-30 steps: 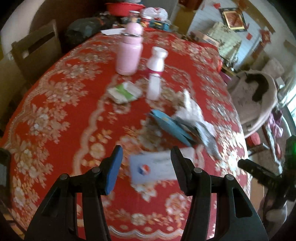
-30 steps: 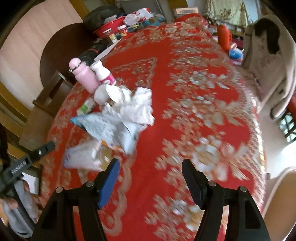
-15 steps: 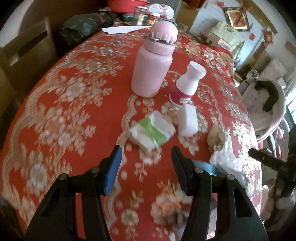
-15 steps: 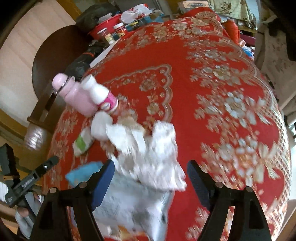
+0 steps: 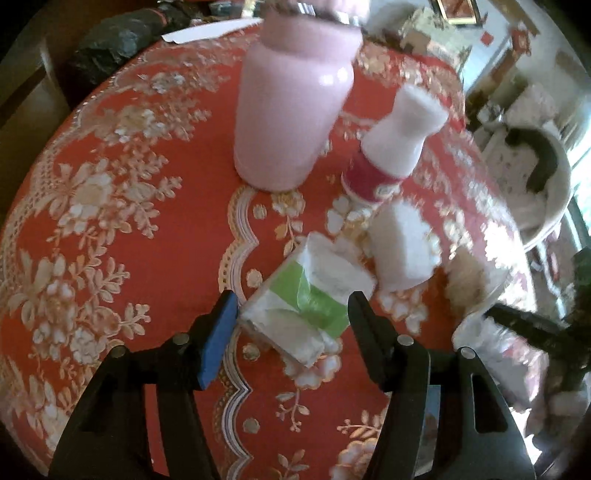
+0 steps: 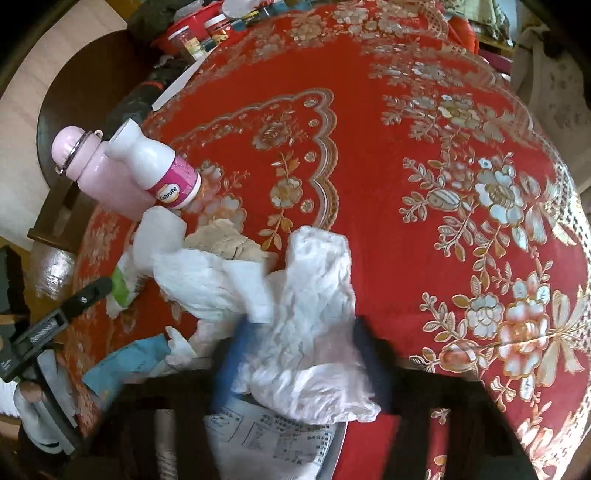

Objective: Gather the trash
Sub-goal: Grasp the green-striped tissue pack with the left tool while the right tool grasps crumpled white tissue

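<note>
On the red flowered tablecloth [image 5: 110, 184] lies a green and white tissue pack [image 5: 314, 291]. My left gripper [image 5: 291, 306] straddles it with its jaws opening, and the pads do not press on it. Behind the pack stand a pink bottle [image 5: 291, 110] and a white bottle with a magenta label [image 5: 391, 147], with a white wad [image 5: 402, 247] close by. In the right wrist view, my right gripper [image 6: 299, 354] is closing on a white crumpled tissue [image 6: 310, 317], with both pads against it. A printed wrapper [image 6: 273, 439] lies under the tissue and a blue packet [image 6: 122, 369] to its left.
A beige crumpled paper [image 6: 225, 243] lies near the bottles. A red bowl with jars [image 6: 192, 37] and a dark bundle [image 5: 122, 33] sit at the far table edge. A cushioned chair [image 5: 535, 177] stands beyond the right edge and a wooden chair [image 6: 51, 229] on the left.
The left gripper has come forward and down until the tissue pack lies between its fingers. The right gripper has dropped onto the white tissue and its jaws have narrowed around it.
</note>
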